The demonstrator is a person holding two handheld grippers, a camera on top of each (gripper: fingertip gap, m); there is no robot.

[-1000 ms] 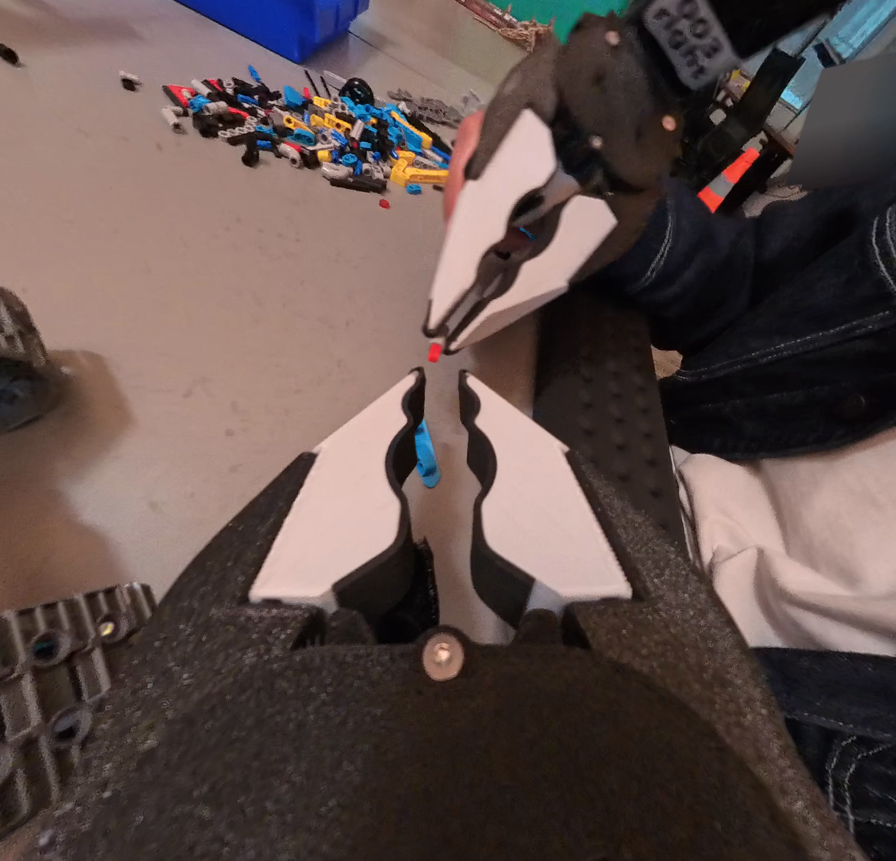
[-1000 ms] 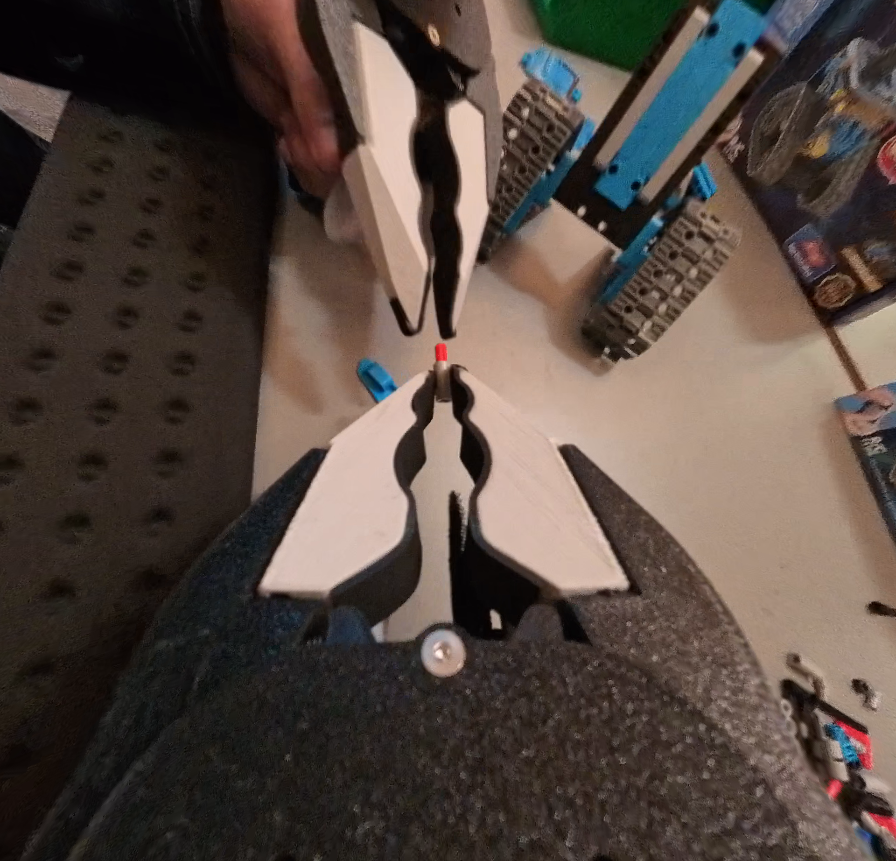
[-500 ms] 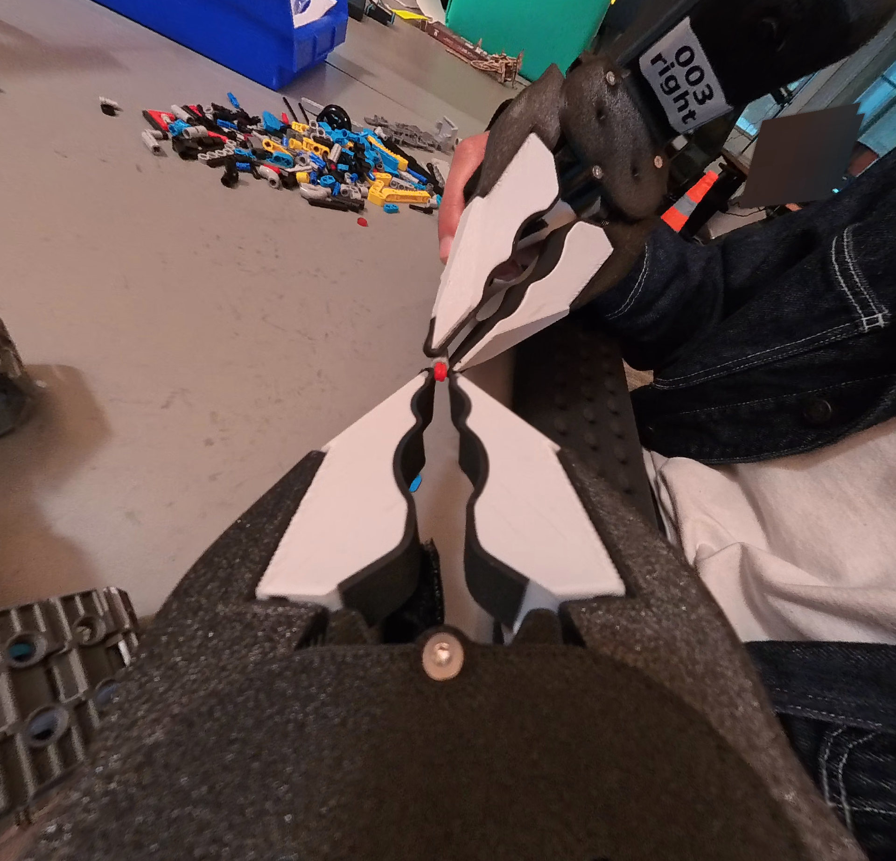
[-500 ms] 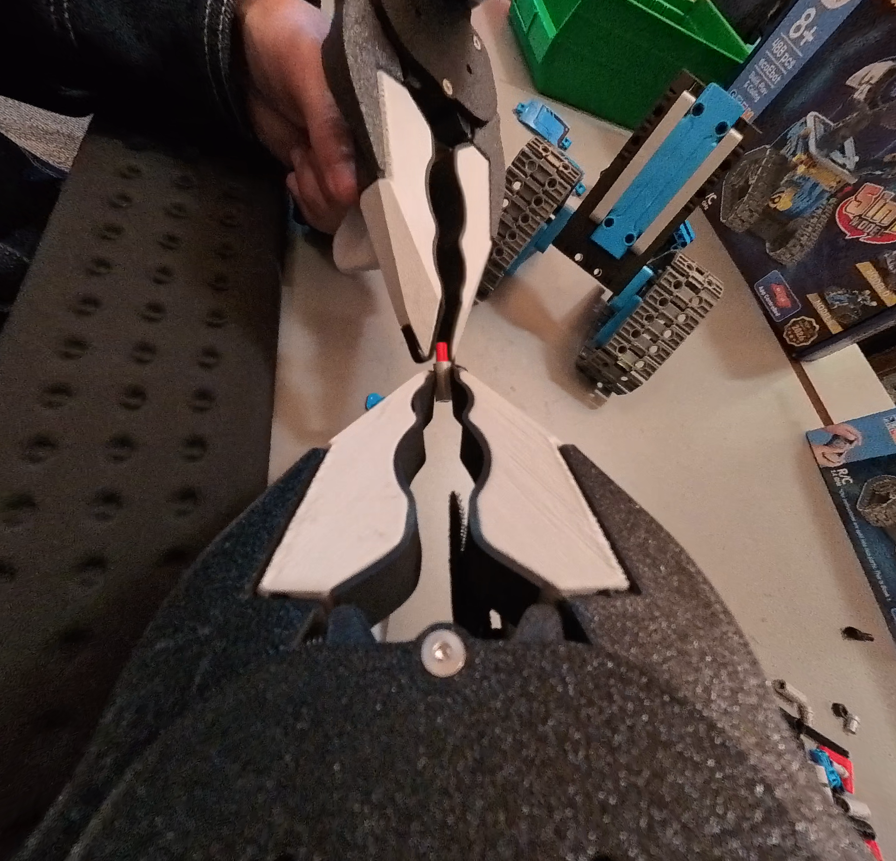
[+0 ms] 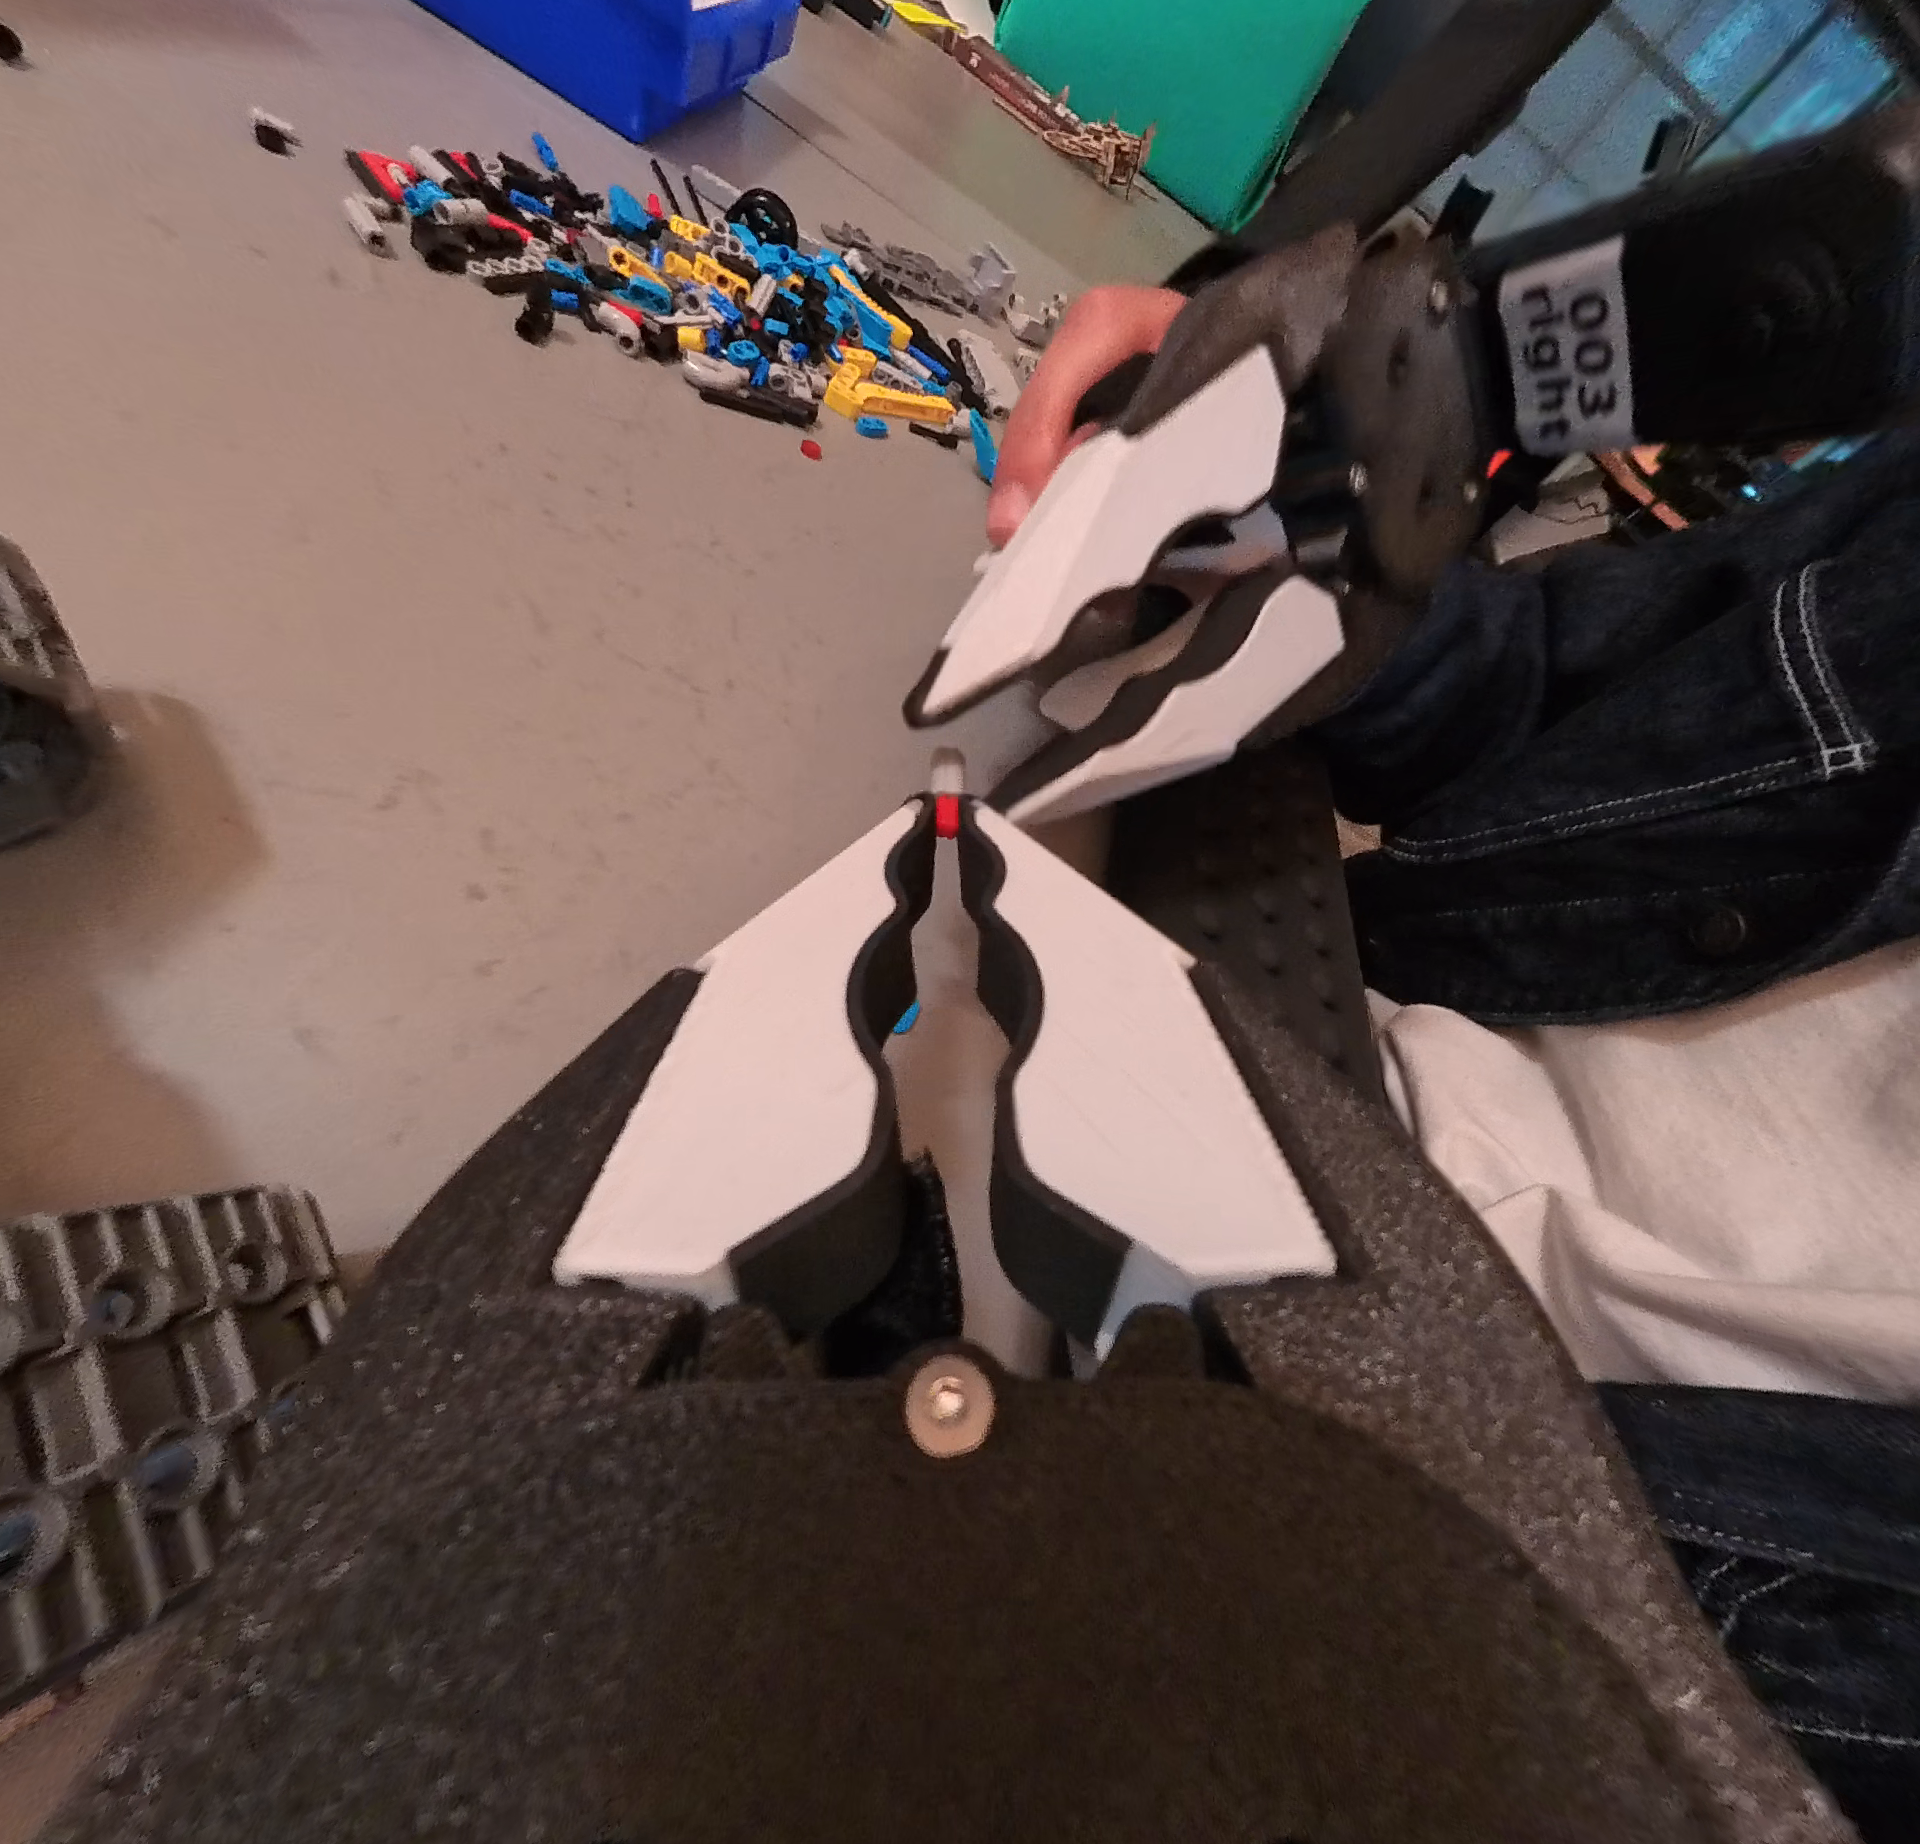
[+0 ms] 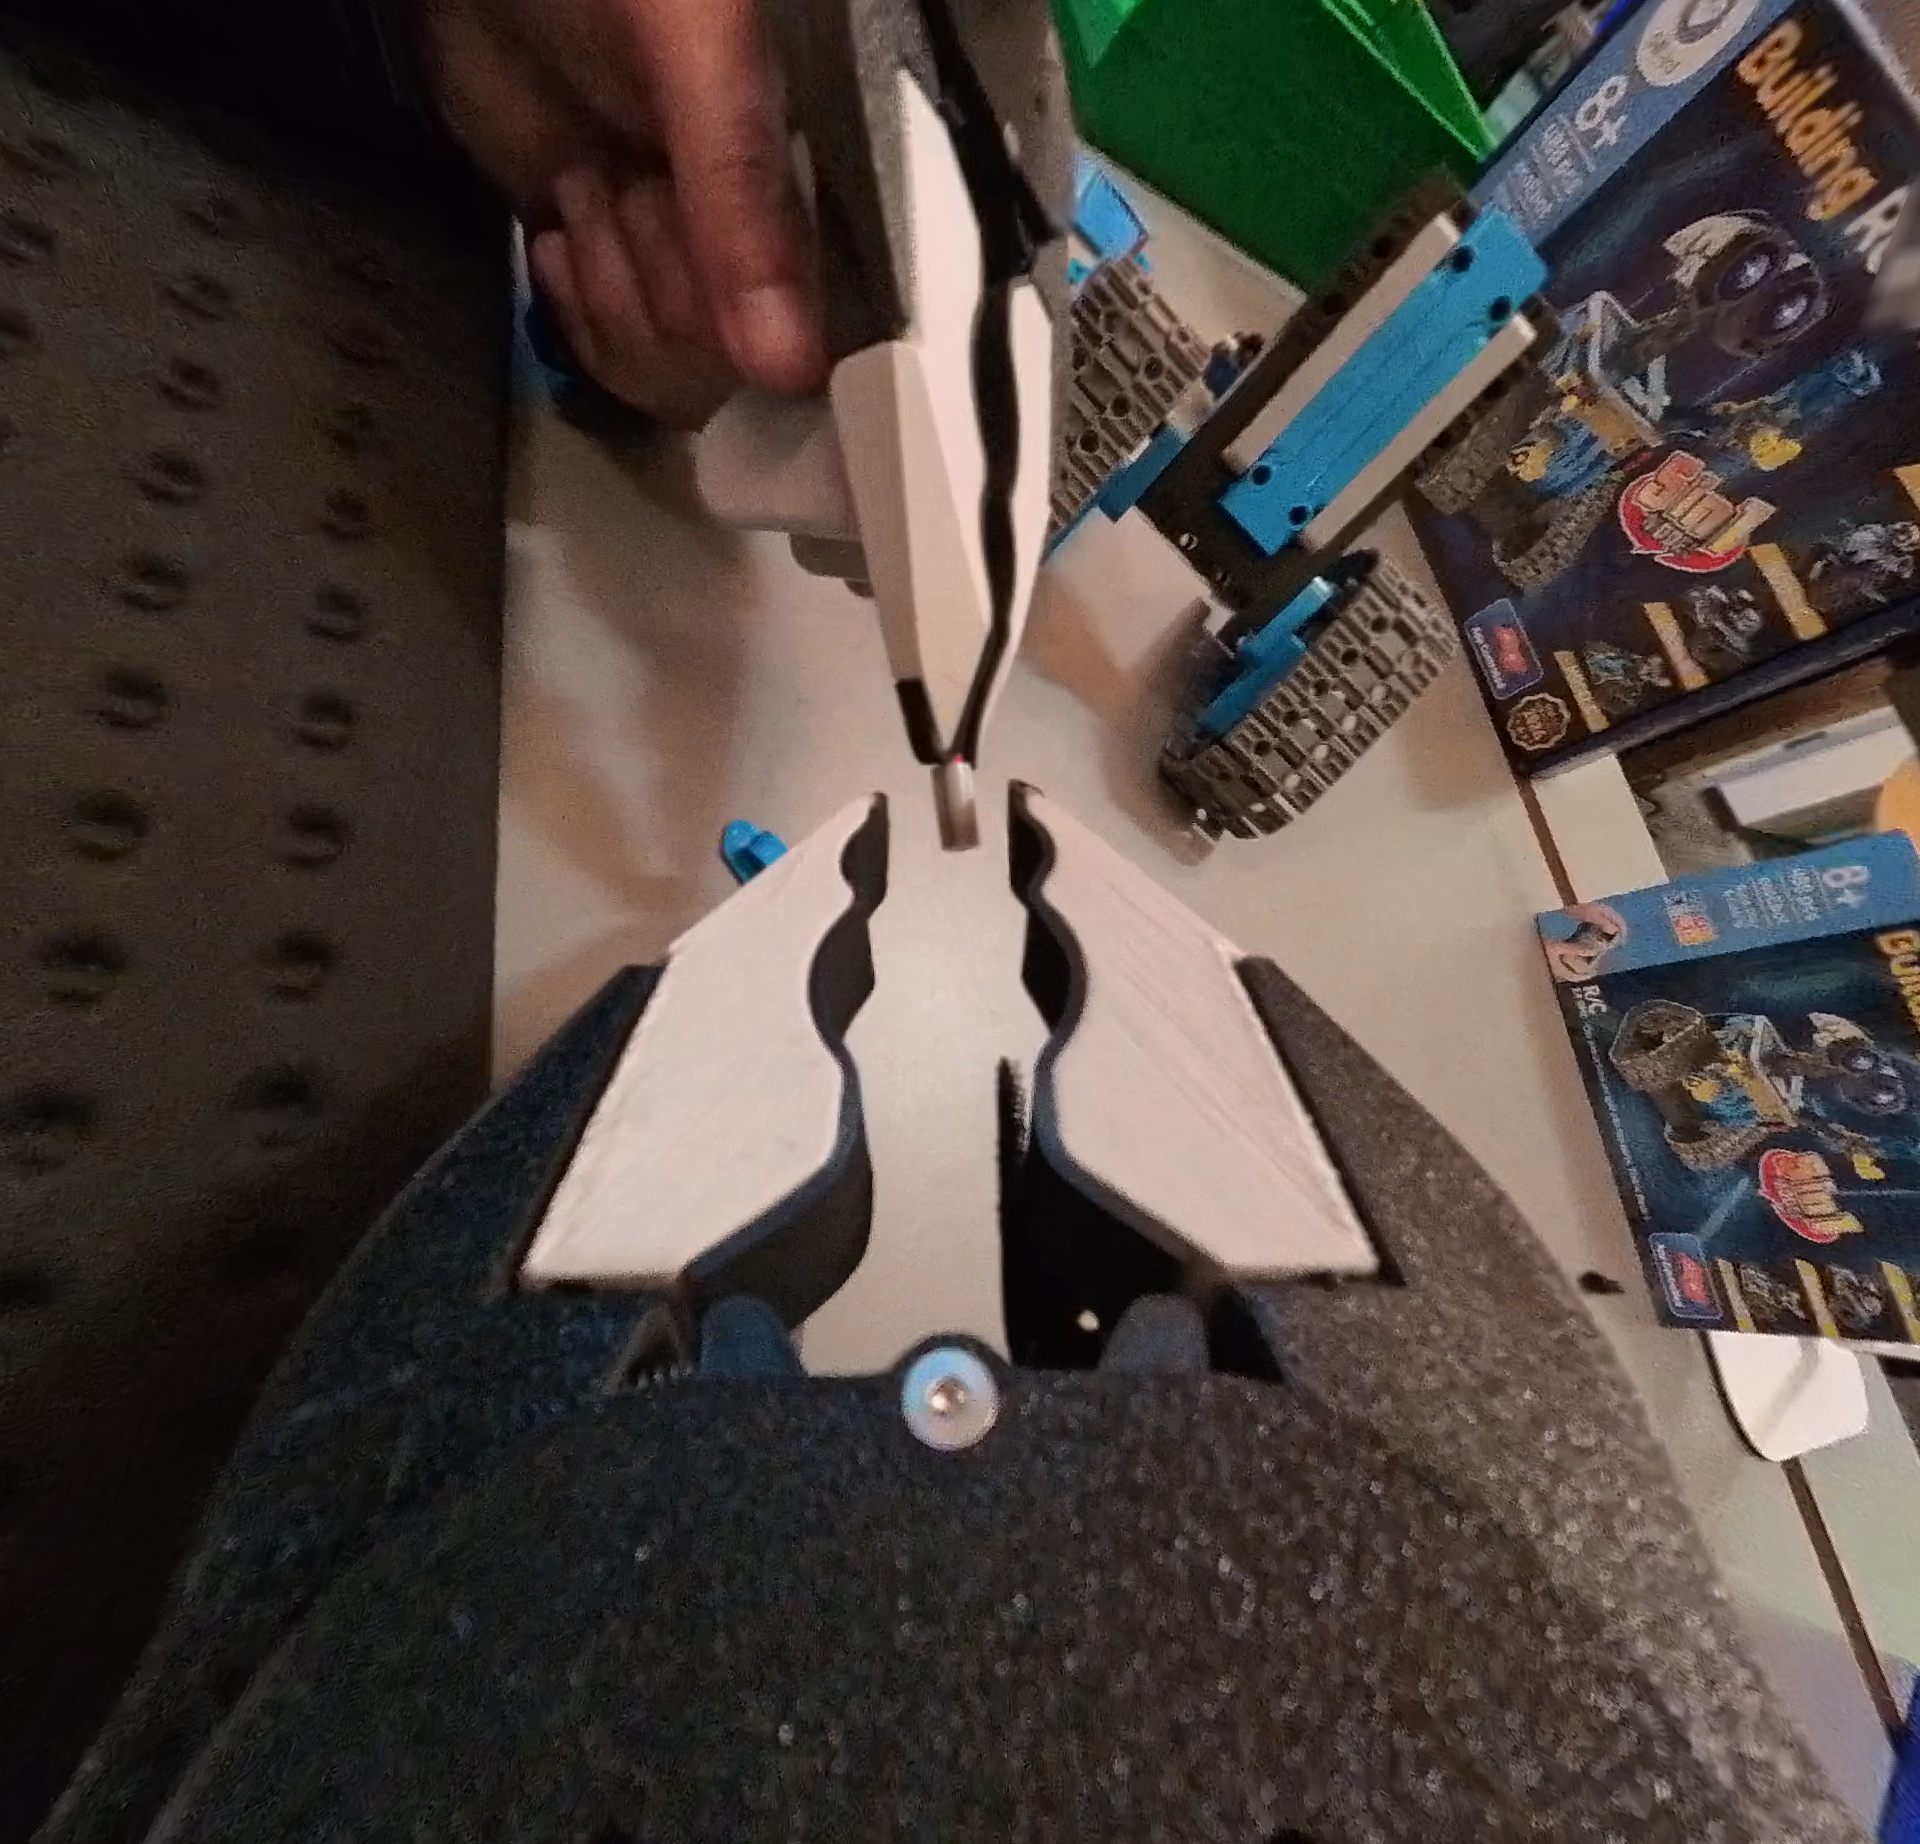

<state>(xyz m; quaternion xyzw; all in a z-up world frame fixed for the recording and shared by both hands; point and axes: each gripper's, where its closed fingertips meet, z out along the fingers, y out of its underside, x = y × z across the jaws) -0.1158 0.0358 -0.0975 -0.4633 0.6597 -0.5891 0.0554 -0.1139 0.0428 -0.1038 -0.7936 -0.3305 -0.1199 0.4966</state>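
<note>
A small peg with a red end and a grey end [image 5: 947, 815] is pinched by its red end at the tips of my left gripper [image 5: 943, 807], which is shut on it above the table. The grey end [image 6: 956, 809] sticks out between the fingertips of my right gripper [image 6: 951, 802]. The right gripper is open, and its jaws stand apart on either side of the peg without gripping it. In the right wrist view the left gripper [image 6: 951, 745] comes down from above. In the left wrist view the right gripper [image 5: 971, 755] comes in from the upper right.
A pile of loose coloured bricks [image 5: 707, 308] lies far left, with a blue bin [image 5: 582, 7] and a green bin [image 5: 1174, 59] behind. A tracked blue-and-grey model [image 6: 1330, 506], printed boxes [image 6: 1714, 340], a blue piece [image 6: 748, 844] and a black dotted mat [image 6: 208, 651] are close by. The tips of both grippers are at nearly the same place.
My left gripper closed on the red end of the peg. My right gripper, shut on the grey end before, has opened and let go.
</note>
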